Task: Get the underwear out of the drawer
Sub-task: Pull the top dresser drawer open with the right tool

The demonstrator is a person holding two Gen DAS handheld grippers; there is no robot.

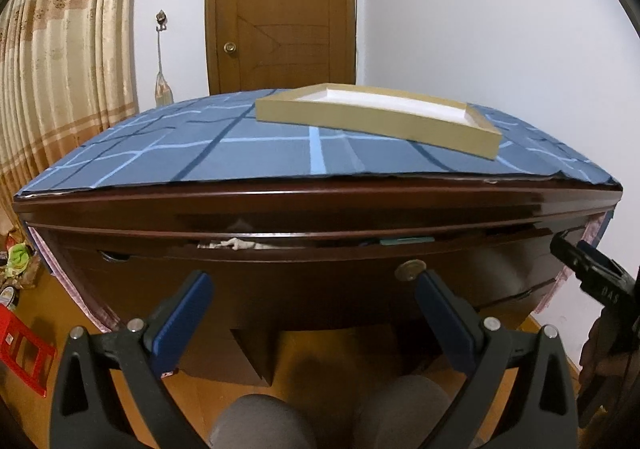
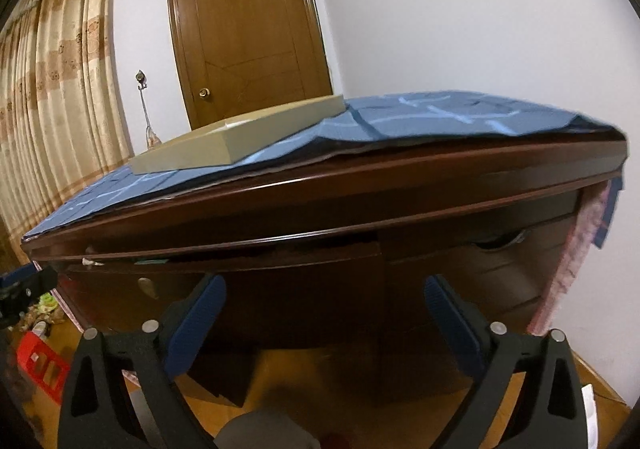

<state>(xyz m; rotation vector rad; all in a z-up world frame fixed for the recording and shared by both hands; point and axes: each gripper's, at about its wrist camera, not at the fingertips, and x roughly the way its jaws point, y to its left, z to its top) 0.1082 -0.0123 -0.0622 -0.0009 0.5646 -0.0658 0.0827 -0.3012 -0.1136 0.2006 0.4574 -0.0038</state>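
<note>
The drawer (image 1: 304,249) is sitting only a crack open under the desk (image 1: 320,201) top, so the step in hand looks to be pulling it out far enough to reach inside. To do that well, the left gripper (image 1: 316,289) should be closing on the round brass knob (image 1: 410,271) at about 1 o'clock of its fingers, squarely, then drawing straight back and level so the drawer is not jamming. Pale cloth (image 1: 236,244) is peeking through the gap at 11 o'clock from that gripper; it may be the underwear, though the slit is too narrow to be sure. The left gripper is gaping wide and gripping nothing, its right finger just beside the knob, perhaps touching it. The right gripper (image 2: 324,297) is likewise spread wide and empty, hovering before the drawer front, touching nothing. A shallow tray (image 1: 380,117) is lying on the blue cloth (image 1: 180,153) at 12 o'clock.
</note>
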